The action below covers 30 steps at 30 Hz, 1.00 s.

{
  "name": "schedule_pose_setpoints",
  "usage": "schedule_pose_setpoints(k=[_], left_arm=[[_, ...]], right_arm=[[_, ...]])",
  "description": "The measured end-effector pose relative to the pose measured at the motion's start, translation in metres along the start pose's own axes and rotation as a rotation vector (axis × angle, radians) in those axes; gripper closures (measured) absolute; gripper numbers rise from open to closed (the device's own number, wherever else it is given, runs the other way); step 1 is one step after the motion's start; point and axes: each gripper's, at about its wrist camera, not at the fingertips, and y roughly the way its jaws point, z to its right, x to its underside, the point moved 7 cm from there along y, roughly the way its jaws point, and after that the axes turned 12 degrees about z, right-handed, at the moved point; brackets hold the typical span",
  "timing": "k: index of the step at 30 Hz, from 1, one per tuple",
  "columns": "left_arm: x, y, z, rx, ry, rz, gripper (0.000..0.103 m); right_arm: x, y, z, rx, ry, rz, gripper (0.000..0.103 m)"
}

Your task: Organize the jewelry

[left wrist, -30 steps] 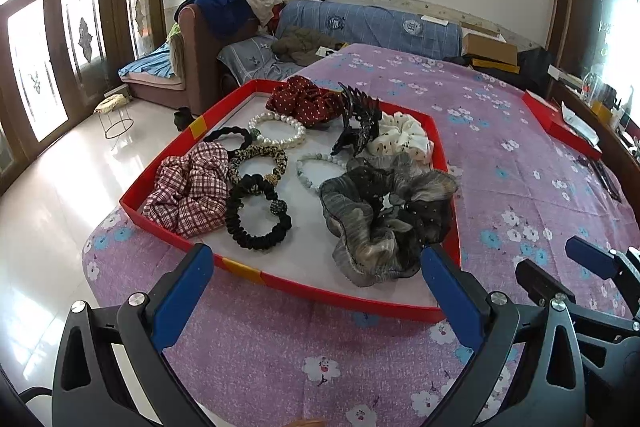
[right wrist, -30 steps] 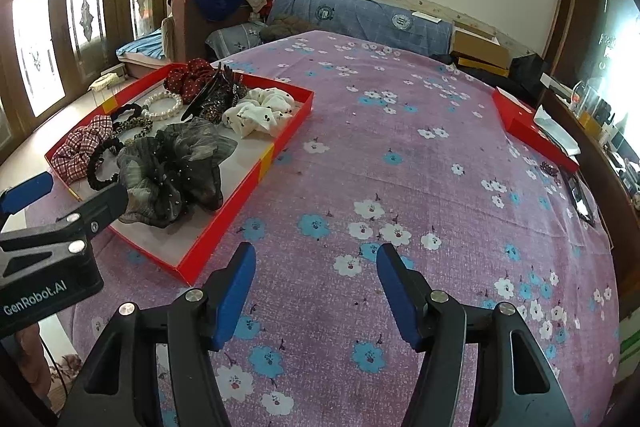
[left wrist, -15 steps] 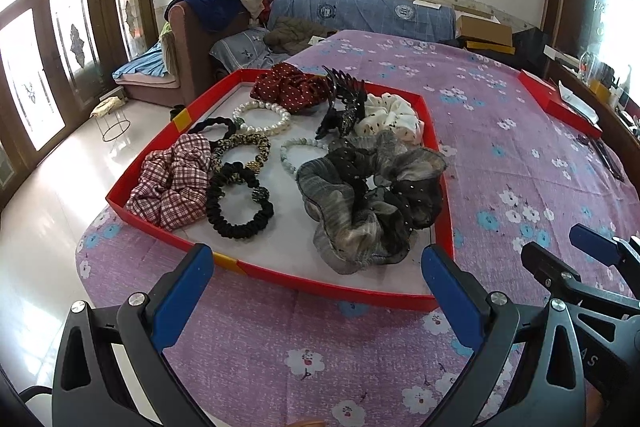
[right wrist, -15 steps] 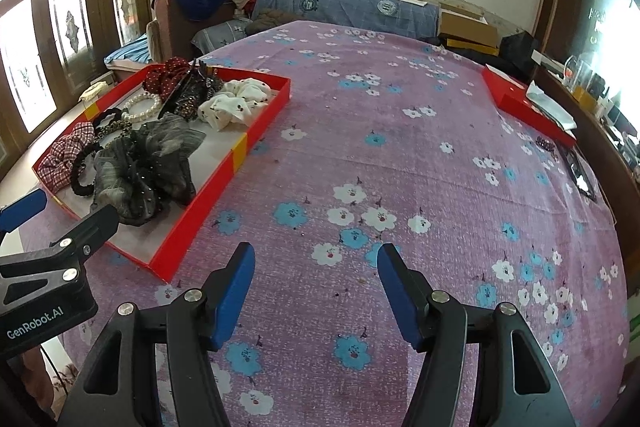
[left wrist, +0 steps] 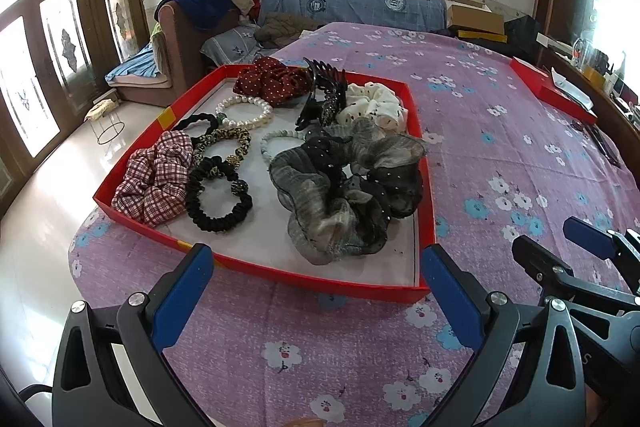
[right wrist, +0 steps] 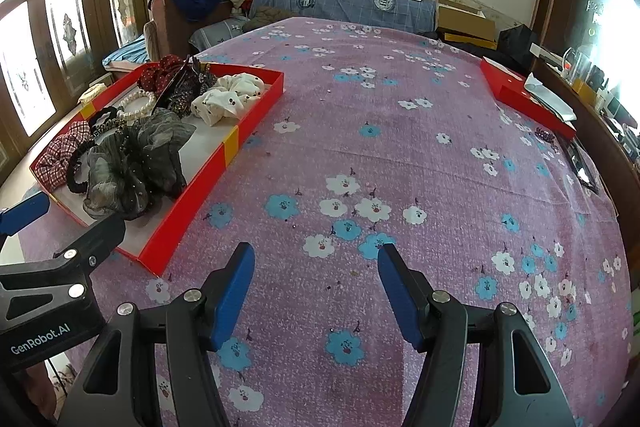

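A red tray (left wrist: pixel 427 211) lies on the purple flowered cloth and holds hair accessories: a grey gauze scrunchie (left wrist: pixel 344 187), a plaid scrunchie (left wrist: pixel 154 179), a black scrunchie (left wrist: pixel 218 201), a pearl bracelet (left wrist: pixel 244 113), a black claw clip (left wrist: pixel 324 93), a white dotted scrunchie (left wrist: pixel 374 105) and a dark red one (left wrist: pixel 272 81). My left gripper (left wrist: pixel 316 271) hovers open just before the tray's near edge, nothing between its fingers. In the right wrist view the tray (right wrist: pixel 192 199) is at the left. My right gripper (right wrist: pixel 316 267) stands open over bare cloth, beside the left gripper (right wrist: pixel 24 213).
A second red tray (right wrist: pixel 520 95) with papers sits at the table's far right edge. A small dark beaded item (right wrist: pixel 546 137) lies near it. Beyond the table stand a sofa (left wrist: pixel 348 7) piled with clothes and glass doors (left wrist: pixel 44 67) at the left.
Both views have shifted slightly: the tray appears a little further left and further off in each. Neither gripper has changed its opening.
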Motion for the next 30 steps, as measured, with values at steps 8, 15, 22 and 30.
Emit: schedule_pose_setpoints(k=[8,15,22,30], left_arm=[[0.002,0.001,0.003,0.006,0.002,-0.009,0.0],[0.005,0.003,0.002,0.013,-0.01,-0.019,0.0],[0.007,0.004,0.0,0.014,-0.017,-0.025,0.0],[0.008,0.006,-0.008,0.013,-0.029,-0.029,0.0]], right_arm=[[0.003,0.0,-0.002,-0.007,-0.006,-0.005,0.033],[0.002,0.001,-0.004,-0.003,-0.013,-0.005,0.033],[0.002,0.002,-0.004,0.016,-0.019,-0.006,0.033],[0.001,0.001,-0.002,0.035,-0.02,-0.005,0.031]])
